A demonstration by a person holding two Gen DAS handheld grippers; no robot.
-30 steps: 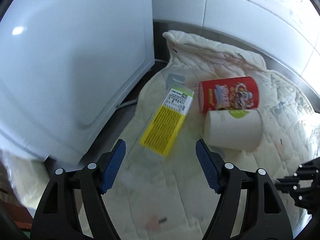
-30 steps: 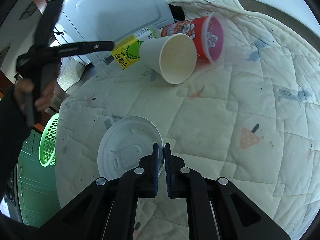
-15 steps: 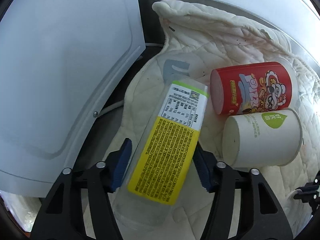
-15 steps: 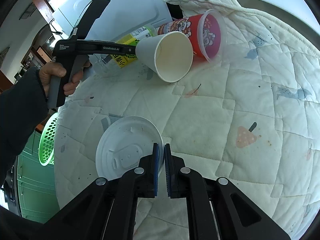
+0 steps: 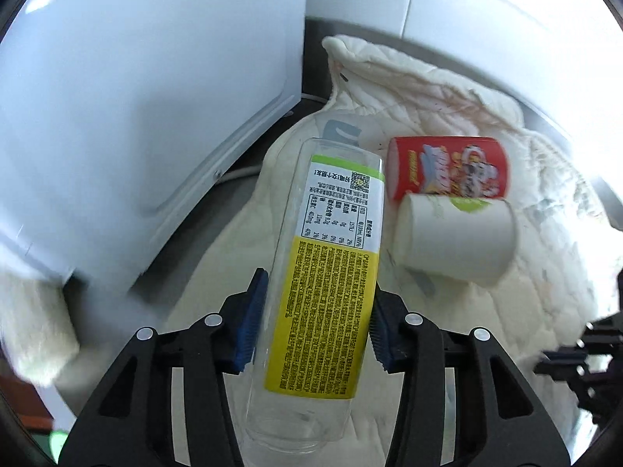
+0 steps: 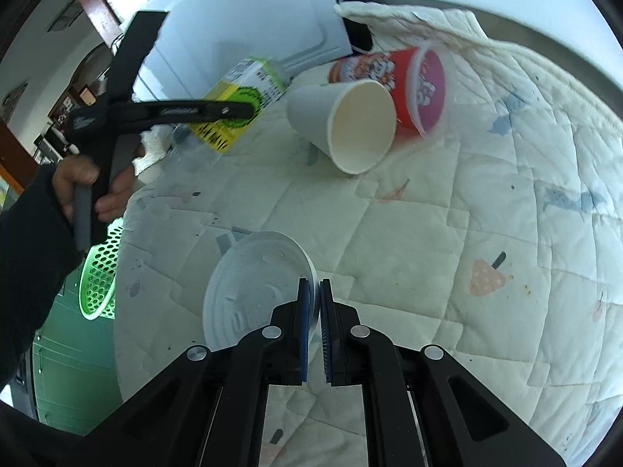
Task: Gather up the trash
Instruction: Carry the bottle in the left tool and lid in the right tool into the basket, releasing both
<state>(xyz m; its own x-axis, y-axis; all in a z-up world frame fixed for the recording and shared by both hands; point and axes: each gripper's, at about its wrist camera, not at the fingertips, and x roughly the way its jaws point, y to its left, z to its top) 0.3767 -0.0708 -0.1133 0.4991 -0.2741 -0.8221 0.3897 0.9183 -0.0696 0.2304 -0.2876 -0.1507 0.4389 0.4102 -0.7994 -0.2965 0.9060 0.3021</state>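
My left gripper (image 5: 315, 319) is shut on a clear plastic bottle (image 5: 327, 272) with a yellow and white label, and holds it lifted off the quilt. The bottle also shows in the right wrist view (image 6: 237, 105), in the left gripper's grip. A white paper cup (image 5: 451, 239) and a red snack cup (image 5: 447, 169) lie on their sides just beyond it. My right gripper (image 6: 314, 311) is shut on the rim of a white plastic lid (image 6: 257, 292) above the quilt.
A cream quilted cloth (image 6: 486, 194) covers the round table. A white appliance (image 5: 136, 97) stands close at the left. A green perforated basket (image 6: 99, 272) sits below the table's left edge. The paper cup (image 6: 350, 124) and the red cup (image 6: 409, 81) lie at the far side.
My left gripper moved forward around the bottle, closed on it and lifted it. My right gripper stayed shut on the lid and barely moved.
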